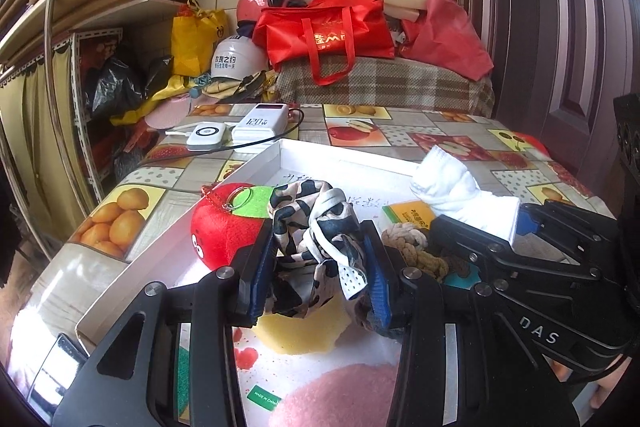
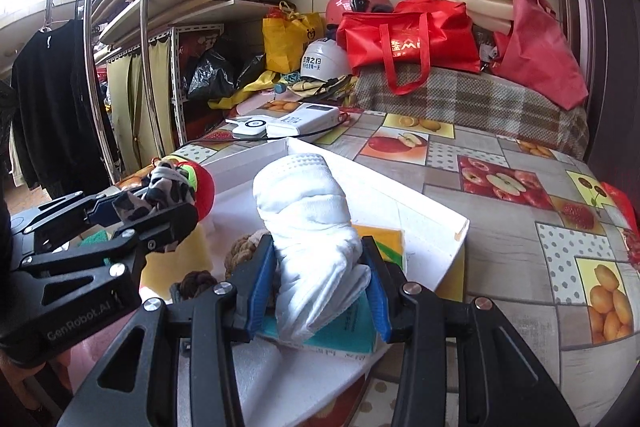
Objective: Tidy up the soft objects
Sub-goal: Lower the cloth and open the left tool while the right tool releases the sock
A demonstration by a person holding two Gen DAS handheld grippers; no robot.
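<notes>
My left gripper (image 1: 316,267) is shut on a black-and-white patterned cloth (image 1: 316,223) and holds it above the white tray (image 1: 256,163). My right gripper (image 2: 320,287) is shut on a rolled white sock (image 2: 308,211) over the tray's right side (image 2: 436,223); it also shows in the left wrist view (image 1: 516,223) with the sock (image 1: 452,187). In the tray lie a red apple plush (image 1: 218,223), a yellow sponge (image 1: 298,333), a brown and cream knotted rope (image 1: 416,247) and a pink fluffy item (image 1: 340,399). The left gripper appears at the left of the right wrist view (image 2: 132,211).
The tray sits on a table with a fruit-print cloth (image 2: 516,227). Two white power banks (image 1: 240,129) with cables lie behind the tray. Red bags (image 1: 328,31), helmets (image 1: 236,61) and foam crowd the far end. A clothes rack (image 2: 80,67) stands left.
</notes>
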